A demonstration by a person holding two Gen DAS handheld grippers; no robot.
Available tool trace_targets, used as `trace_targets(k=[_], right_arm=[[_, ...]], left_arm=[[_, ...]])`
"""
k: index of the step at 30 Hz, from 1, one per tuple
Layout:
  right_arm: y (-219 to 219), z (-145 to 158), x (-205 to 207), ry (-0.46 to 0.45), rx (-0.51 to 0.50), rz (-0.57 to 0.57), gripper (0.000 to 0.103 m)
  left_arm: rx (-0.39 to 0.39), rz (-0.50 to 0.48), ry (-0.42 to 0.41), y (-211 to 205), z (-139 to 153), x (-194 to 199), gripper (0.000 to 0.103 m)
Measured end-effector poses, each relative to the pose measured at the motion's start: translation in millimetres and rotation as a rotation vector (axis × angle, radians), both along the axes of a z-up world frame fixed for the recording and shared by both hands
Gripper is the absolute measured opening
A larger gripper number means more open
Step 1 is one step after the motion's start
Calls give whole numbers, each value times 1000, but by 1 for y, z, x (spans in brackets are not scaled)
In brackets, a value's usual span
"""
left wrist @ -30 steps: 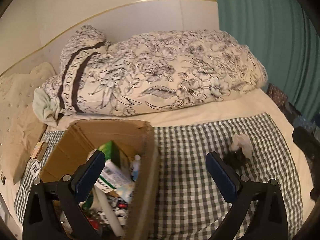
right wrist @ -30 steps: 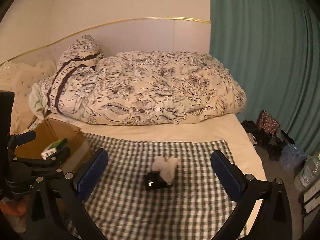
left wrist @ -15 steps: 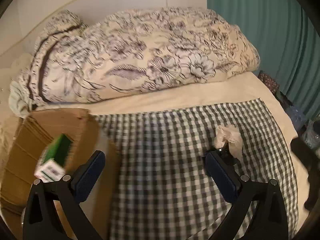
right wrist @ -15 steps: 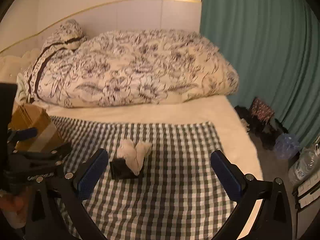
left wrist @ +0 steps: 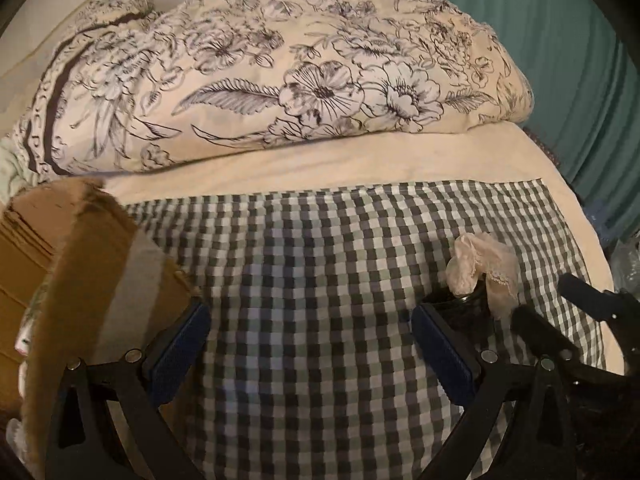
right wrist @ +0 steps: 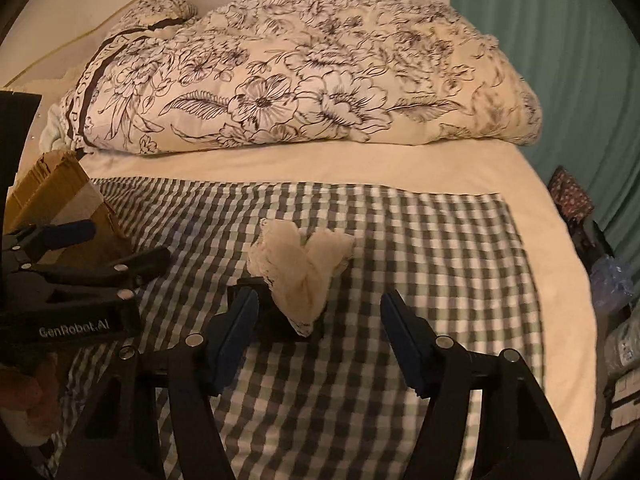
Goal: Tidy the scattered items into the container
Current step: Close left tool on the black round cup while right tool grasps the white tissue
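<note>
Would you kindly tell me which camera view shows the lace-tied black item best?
The right wrist view: the lace-tied black item sits central and unobstructed. The left wrist view shows it off right, partly behind a finger.

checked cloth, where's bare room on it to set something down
Bare: the checked cloth between the black item with the cream lace bow and its right edge, also the strip toward the floral duvet. Crowded: the left, by the cardboard box and left tongs.
</note>
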State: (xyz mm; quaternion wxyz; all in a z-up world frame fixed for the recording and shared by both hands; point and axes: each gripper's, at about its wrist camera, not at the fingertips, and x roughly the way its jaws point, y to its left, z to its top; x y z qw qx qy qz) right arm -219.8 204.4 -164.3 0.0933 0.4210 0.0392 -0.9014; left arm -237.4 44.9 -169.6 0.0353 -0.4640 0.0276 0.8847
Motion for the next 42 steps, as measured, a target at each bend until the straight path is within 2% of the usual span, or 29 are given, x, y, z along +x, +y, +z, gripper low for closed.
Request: trace_targets(k=[1, 2, 4, 5, 6, 9, 15, 22, 31, 37, 40, 42], right_arm=[[-2, -3, -3, -5, 6, 7, 64], [-3, -6, -7, -9, 11, 14, 59], [-3, -12, -13, -27, 10, 22, 37], [-1, -15, -17, -40, -4, 20, 18], [2, -17, -19, -46, -19, 16, 4], [10, -19, -21, -37, -37, -4, 2], [35, -4, -12, 54, -39, -85, 2], [59, 1, -11, 57, -49, -133, 2], [87, 17, -2, 100, -56, -198, 2], [100, 19, -2, 91, -59, -212, 2], [104, 18, -2, 85, -64, -219, 2], [105, 18, -1, 80, -67, -220, 2]], left_arm=[[-6, -1, -5, 2, -3, -3, 103], [-9, -4, -10, 4, -6, -5, 103], [-1, -12, -22, 6, -11, -9, 103], [1, -14, -28, 7, -14, -10, 103], [0, -17, -33, 8, -17, -11, 103], [10, -28, -45, 11, -22, -15, 103], [89, -56, -60, 26, -28, -20, 103], [207, -97, -67, 47, -33, -25, 103], [278, -130, -1, 66, -21, -21, 103], [298, -212, -41, 95, -34, -20, 103], [276, -226, -40, 108, -38, -23, 103], [291, -226, -46, 114, -41, -27, 103]])
